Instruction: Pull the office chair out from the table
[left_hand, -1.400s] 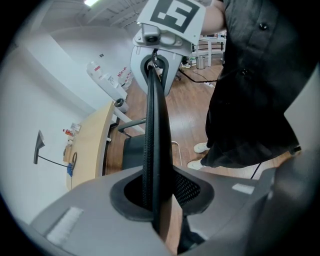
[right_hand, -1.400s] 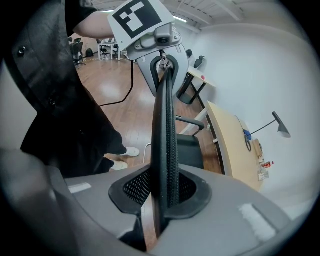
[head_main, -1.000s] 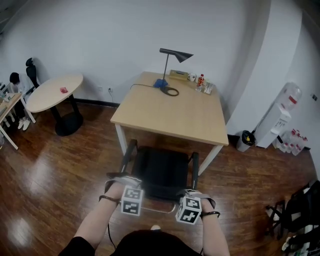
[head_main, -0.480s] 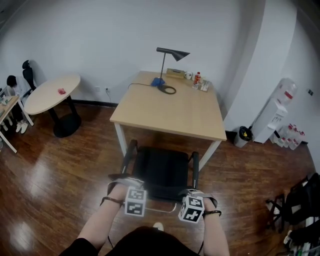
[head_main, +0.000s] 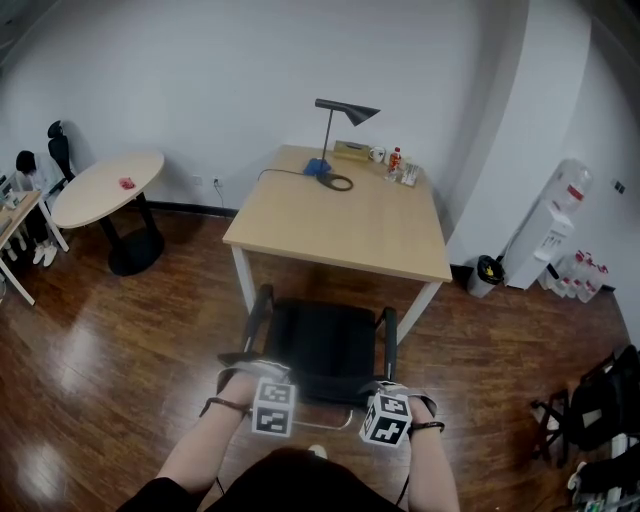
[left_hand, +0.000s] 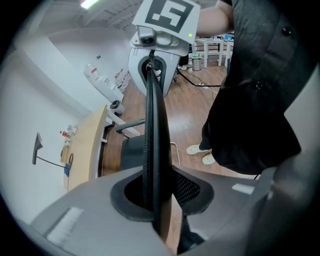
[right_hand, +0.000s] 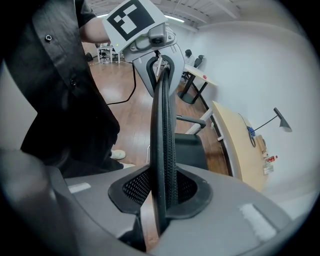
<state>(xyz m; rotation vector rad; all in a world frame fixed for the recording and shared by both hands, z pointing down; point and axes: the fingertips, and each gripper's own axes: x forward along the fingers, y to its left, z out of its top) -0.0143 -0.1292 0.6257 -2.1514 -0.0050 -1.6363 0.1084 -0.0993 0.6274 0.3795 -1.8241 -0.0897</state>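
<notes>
Step in hand: by my judgement, the office chair (head_main: 320, 345) was being drawn back from the worktop (head_main: 340, 215), with both grippers on its backrest (left_hand: 152, 120).
Chair's place: it stood on the wooden floor (head_main: 110, 330) facing the worktop. Its seat lay just in front of the near edge and looked largely out from under it. The backrest was nearest the person.
How to pull well: both hands should probably draw straight back together and at the same pace, so the chair does not swing and bring an armrest (head_main: 258, 310) against the worktop leg (head_main: 240, 280). The pull should stay low and level rather than upward, because the thin top rim could slip out of the jaws.
Footing: the person's shoes (left_hand: 202, 152) were just behind the chair, so stepping back with the pull seemed wise.
Left gripper (left_hand: 156, 197): clamped on the top rim of the backrest. The jaws stood narrowly apart with the mesh edge filling the gap.
Right gripper (right_hand: 162, 195): likewise clenched on the same rim, further along it, with the mesh panel pinched between its jaws.
Progress: well under way, perhaps close to done.
</notes>
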